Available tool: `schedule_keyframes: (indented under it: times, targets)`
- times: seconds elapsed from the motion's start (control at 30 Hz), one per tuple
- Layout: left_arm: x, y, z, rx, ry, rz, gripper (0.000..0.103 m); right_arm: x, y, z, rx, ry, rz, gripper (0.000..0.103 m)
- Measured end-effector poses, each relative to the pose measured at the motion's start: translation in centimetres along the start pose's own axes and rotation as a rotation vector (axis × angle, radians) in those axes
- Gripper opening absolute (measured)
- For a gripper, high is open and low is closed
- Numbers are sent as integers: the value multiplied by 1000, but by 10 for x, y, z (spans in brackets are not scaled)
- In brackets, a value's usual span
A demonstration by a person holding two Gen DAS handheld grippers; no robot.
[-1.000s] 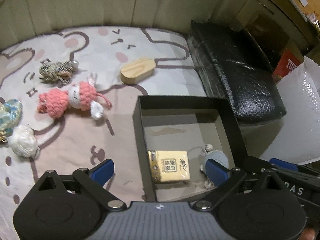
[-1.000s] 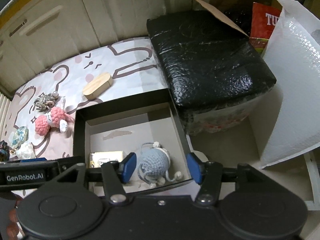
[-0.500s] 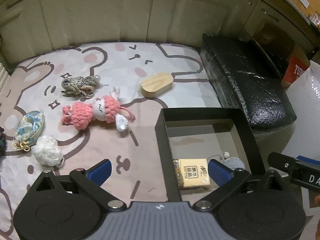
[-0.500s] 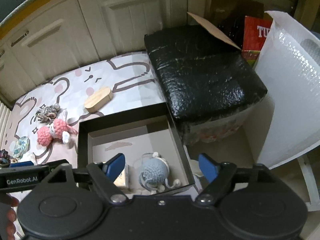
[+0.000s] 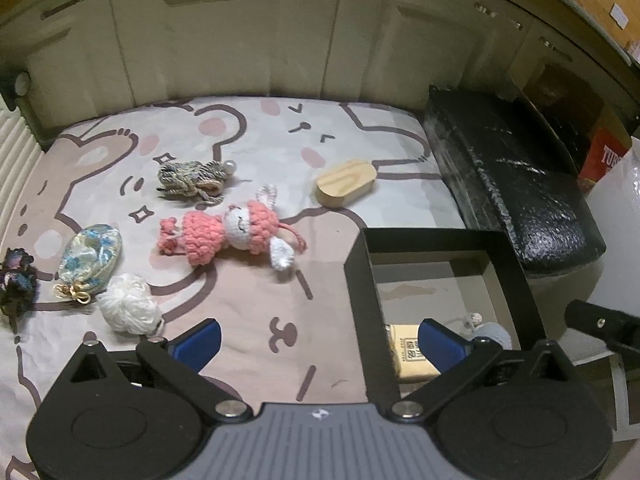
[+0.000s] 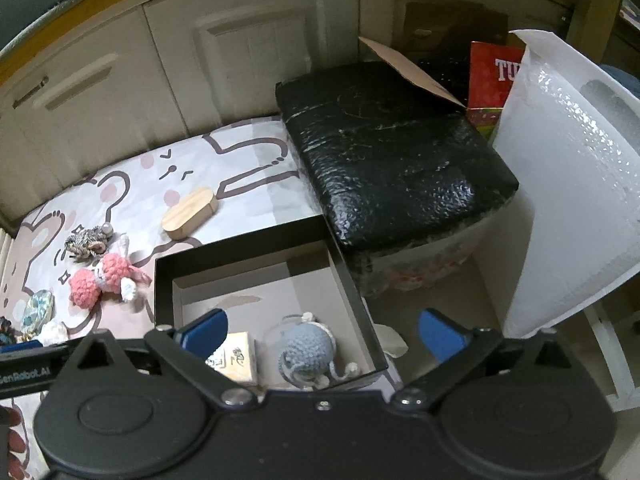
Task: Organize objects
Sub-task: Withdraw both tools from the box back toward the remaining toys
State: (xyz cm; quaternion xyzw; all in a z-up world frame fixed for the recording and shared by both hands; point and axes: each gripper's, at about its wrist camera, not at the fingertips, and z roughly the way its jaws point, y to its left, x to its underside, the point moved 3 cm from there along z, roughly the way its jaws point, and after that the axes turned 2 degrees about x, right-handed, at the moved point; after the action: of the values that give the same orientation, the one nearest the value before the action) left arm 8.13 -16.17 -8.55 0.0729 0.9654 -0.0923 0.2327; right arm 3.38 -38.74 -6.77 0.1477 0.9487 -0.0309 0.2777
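A black open box (image 5: 357, 280) (image 6: 163, 280) sits on the cartoon mat and holds a yellow packet (image 5: 408, 354) (image 6: 236, 354) and a grey-blue crochet toy (image 6: 306, 346) (image 5: 494, 334). On the mat lie a pink crochet bunny (image 5: 224, 232) (image 6: 100, 276), a wooden oval block (image 5: 346, 184) (image 6: 190, 212), a braided cord knot (image 5: 192, 176), a blue patterned pouch (image 5: 90, 256), a white yarn ball (image 5: 128, 308) and a dark trinket (image 5: 16, 280). My left gripper (image 5: 318, 344) is open and empty above the box's left wall. My right gripper (image 6: 322, 332) is open and empty above the box.
A black wrapped bundle (image 6: 388, 148) (image 5: 508, 184) lies right of the box. A white bubble-wrap sheet (image 6: 568, 184) stands at far right, with a red carton (image 6: 494, 76) behind. Cabinet doors (image 5: 240, 32) line the back edge of the mat.
Both grippers have pulled back and up from the box. The right gripper has opened wider and left the grey-blue toy in the box. The left view now takes in more of the mat.
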Motion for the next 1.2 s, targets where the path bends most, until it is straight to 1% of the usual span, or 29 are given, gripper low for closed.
schedule_keyframes:
  times: [0.1, 0.23, 0.43, 0.63, 1.0, 1.2]
  targets:
    - [-1, 7, -2, -8, -10, -5, 103, 0, 2, -3, 0, -30, 10, 103]
    - [-3, 19, -5, -25, -27, -11, 103, 0, 7, -2, -13, -35, 13, 103]
    - [-6, 44, -13, -53, -59, -38, 103, -4, 24, -2, -37, -66, 16, 103]
    - [-7, 76, -21, -88, -78, -78, 103, -5, 53, -2, -73, -69, -16, 103]
    - [-5, 126, -36, -139, -117, -112, 103, -3, 114, -2, -125, -75, -109, 103]
    - [-5, 153, -44, -153, -147, -132, 103, -2, 147, -1, -151, -77, -154, 103]
